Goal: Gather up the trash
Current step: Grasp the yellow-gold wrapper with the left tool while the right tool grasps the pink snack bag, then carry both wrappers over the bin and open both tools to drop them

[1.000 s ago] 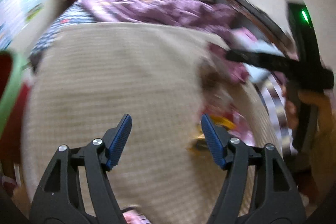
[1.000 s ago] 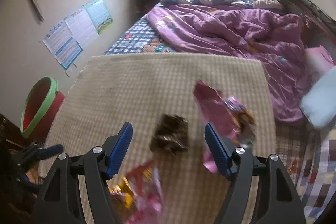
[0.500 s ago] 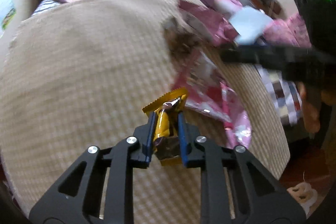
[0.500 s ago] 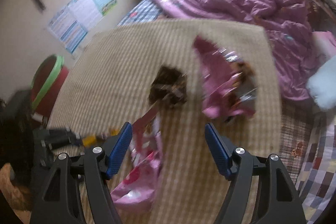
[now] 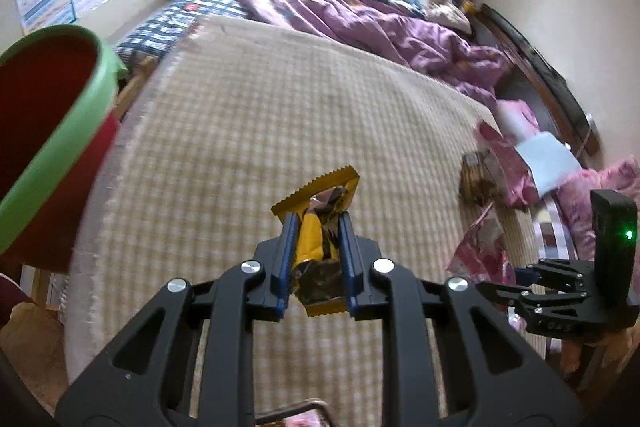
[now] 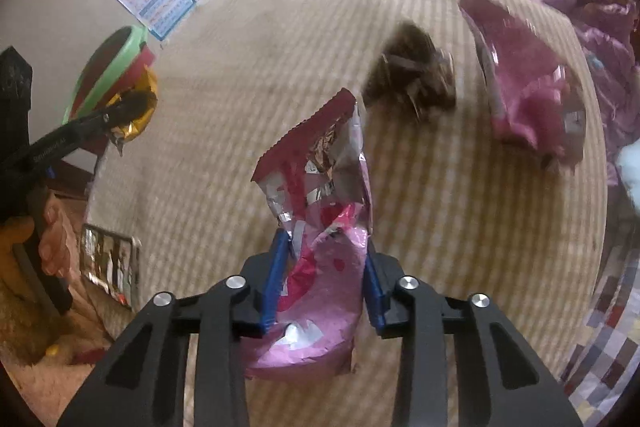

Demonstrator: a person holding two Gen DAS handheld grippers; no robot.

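Yellow foil, a small crumpled snack wrapper (image 5: 316, 227) with a zigzag edge, sits between the blue pads of the left gripper (image 5: 318, 227), whose jaws are almost fully closed and pinch it firmly above the beige checked woven mat (image 5: 248, 131). A red bin with a green rim (image 5: 56, 147) stands at the left, beside the mat's edge. The right gripper (image 6: 322, 247) is closing its jaws on a pink and silver foil snack bag (image 6: 320, 227); the pads press both sides of the bag, and its torn top stands up over the mat. Farther on the mat lie a brown crumpled wrapper (image 6: 412, 75) and, to its right and apart from it, a larger pink foil bag (image 6: 524, 83). A rumpled purple quilt (image 5: 360, 15) covers the far part of the bed.
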